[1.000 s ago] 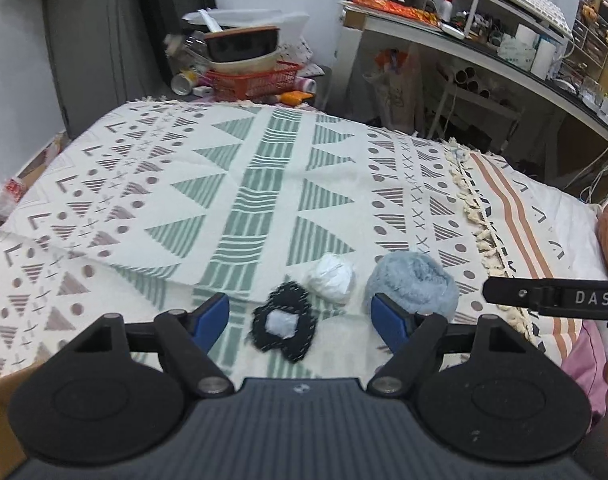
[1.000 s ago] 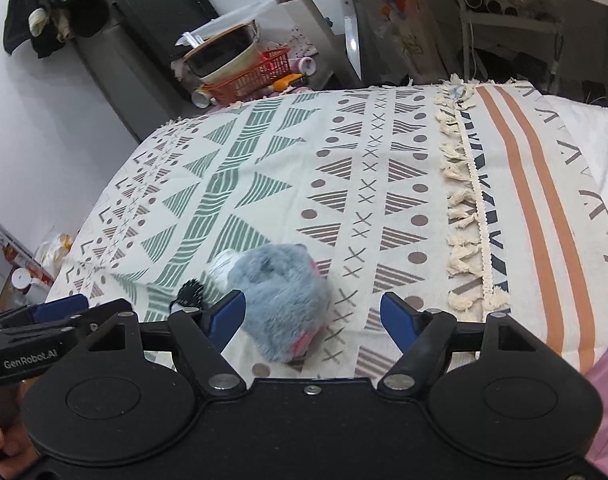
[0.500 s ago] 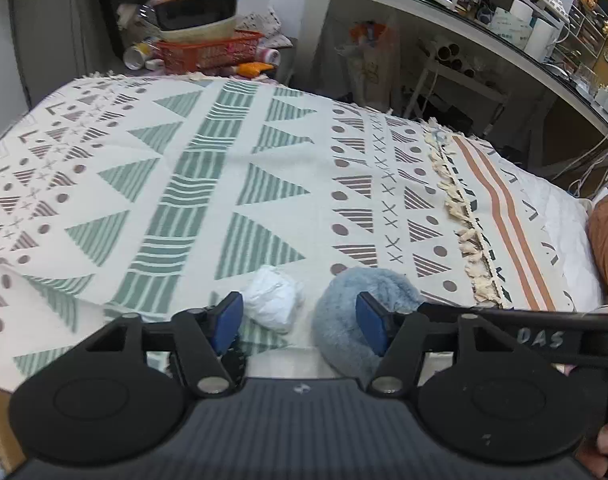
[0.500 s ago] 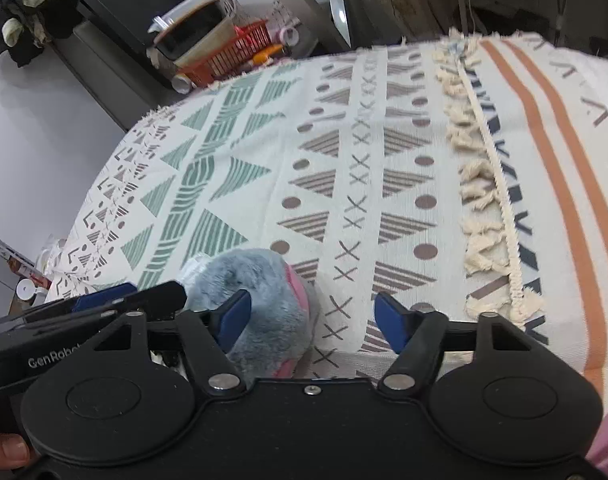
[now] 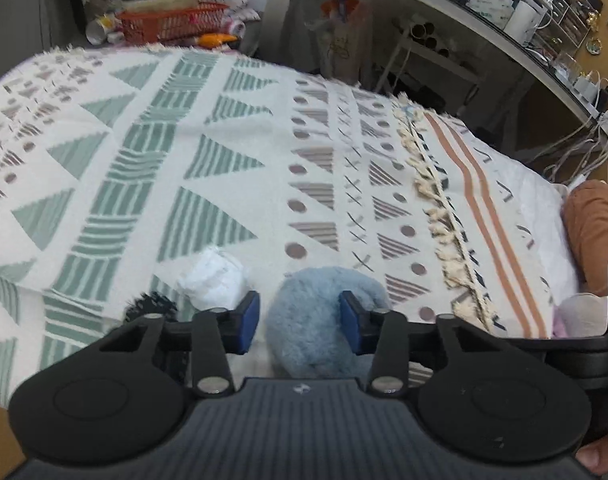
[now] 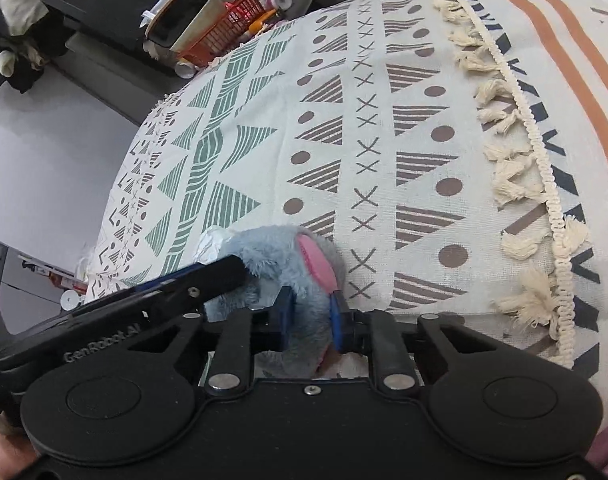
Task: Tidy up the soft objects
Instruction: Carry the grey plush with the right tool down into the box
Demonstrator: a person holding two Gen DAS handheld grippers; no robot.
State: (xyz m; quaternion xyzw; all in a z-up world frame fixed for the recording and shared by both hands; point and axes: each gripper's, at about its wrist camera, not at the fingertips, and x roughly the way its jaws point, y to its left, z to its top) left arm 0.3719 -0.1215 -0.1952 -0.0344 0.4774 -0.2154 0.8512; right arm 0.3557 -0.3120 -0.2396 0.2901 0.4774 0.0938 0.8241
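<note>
Plush toy: grey-blue, fluffy [image 6: 272, 256], with a pink ear patch [image 6: 315, 260]; lying on the patterned blanket near its close edge, at 6 o'clock in both wrist views; seen as a rounded blue-grey mound [image 5: 304, 328] from the left wrist.
Right gripper: [image 6: 309, 312] pinching the plush toy, blue pads pressed into the fur on both sides just below the pink patch.
Left gripper: [image 5: 300, 320] straddling the plush toy with blue pads [image 5: 250, 316] on either side; fur bulging between them, right pad sunk in the fur, left pad just beside it; firm grip or not, cannot tell. From the right wrist view, one black finger lying across the toy's 9 o'clock side.
White cloth wad: crumpled [image 5: 212, 276], at 10 o'clock of the toy, touching or just beside it; peeking out behind the toy [image 6: 212, 240] in the right view.
Dark frayed piece: black, fringed [image 5: 152, 304], at 9 o'clock of the toy, mostly hidden behind the left gripper's body.
Blanket: cream with green and brown triangles, dots and crosses [image 5: 224, 152]; tasselled trim [image 6: 515, 152] and orange stripes at 3 o'clock.
Orange cushion: [image 5: 595, 224] at far 3 o'clock, on the bed edge.
Red basket: [image 5: 168, 20] at 11 o'clock beyond the blanket, amid clutter.
Desk: long grey top [image 5: 463, 24] at 1 o'clock, crowded with small items.
</note>
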